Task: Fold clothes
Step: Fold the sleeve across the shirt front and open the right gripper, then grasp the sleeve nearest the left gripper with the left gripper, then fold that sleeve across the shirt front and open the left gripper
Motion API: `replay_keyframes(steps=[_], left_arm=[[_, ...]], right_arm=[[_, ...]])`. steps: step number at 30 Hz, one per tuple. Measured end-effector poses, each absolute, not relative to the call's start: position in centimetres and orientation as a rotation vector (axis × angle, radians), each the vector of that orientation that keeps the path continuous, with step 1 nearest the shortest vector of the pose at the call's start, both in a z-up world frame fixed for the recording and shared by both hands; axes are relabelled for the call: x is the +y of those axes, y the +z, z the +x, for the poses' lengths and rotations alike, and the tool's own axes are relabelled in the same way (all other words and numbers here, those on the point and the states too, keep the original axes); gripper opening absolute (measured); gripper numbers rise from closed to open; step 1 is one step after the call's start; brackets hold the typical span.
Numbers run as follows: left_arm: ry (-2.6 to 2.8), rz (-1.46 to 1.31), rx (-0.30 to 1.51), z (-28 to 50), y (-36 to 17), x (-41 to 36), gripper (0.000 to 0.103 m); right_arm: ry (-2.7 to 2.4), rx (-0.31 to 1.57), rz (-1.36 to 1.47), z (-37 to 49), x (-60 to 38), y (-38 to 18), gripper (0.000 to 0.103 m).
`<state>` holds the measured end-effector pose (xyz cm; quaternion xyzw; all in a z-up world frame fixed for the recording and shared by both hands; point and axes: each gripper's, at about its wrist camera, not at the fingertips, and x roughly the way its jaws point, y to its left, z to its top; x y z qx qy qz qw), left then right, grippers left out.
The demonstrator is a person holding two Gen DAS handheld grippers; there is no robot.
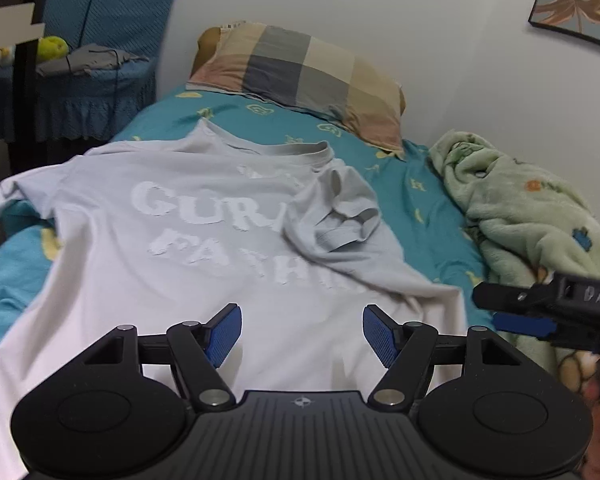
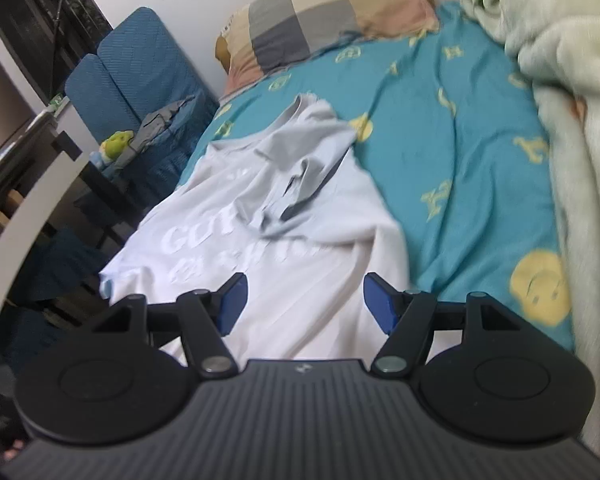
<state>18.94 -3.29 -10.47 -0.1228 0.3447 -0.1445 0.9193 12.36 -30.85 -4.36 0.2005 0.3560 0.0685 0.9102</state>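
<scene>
Left wrist view: the left gripper [image 1: 302,334] hangs spread wide and empty over the pale T-shirt [image 1: 188,240], which lies flat on the teal bedsheet [image 1: 412,200], one sleeve folded inward. The right gripper [image 2: 304,304] is likewise spread wide, holding nothing.

Bed [image 1: 404,216]: teal sheet with yellow motifs.
T-shirt [image 1: 172,248]: pale grey, spread flat near the foot edge (one sleeve folded inward).
Pillow [image 1: 300,76]: checked, at the head edge.
Blanket [image 1: 516,208]: green fleece, bunched along the right edge.
</scene>
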Motion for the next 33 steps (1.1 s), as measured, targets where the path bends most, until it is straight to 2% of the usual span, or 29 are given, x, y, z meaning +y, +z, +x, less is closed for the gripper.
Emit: replay_keyframes(steps=[5,13,17,18,19,20,22,30,33], left_arm=[[-0.351,-0.25,0.662,24.6,-10.1,-6.4,0.072],[-0.303,-0.149,0.668,36.9,-12.6,-12.0,0.072],[-0.289,-0.128,0.717,40.4,-14.7,-12.6,0.068],[-0.294,-0.129,0.732,41.2,-15.2,-12.6,0.059],[-0.3,-0.134,0.743,41.7,-15.5,-12.4,0.041],[-0.31,-0.144,0.75,41.9,-15.6,-12.0,0.033],[-0.333,-0.165,0.759,42.4,-15.3,-11.3,0.005],[-0.273,-0.388,0.705,46.2,-8.8,-6.2,0.003],[-0.179,-0.384,0.72,48.3,-9.7,-4.5,0.003]], right_arm=[[0.112,0.695,0.474,13.0,-33.2,-4.6,0.067],[0.104,0.711,0.641,14.0,-36.6,-6.6,0.068],[0.11,0.724,0.641,15.2,-36.7,-7.4,0.068],[0.109,0.731,0.641,15.5,-36.7,-7.7,0.068],[0.113,0.738,0.653,15.7,-36.8,-8.1,0.068],[0.112,0.747,0.666,15.8,-36.9,-8.4,0.068],[0.104,0.767,0.692,16.1,-37.1,-9.0,0.068],[0.117,0.745,0.67,15.2,-36.0,-8.1,0.068],[0.123,0.756,0.655,15.5,-35.6,-8.1,0.068]])
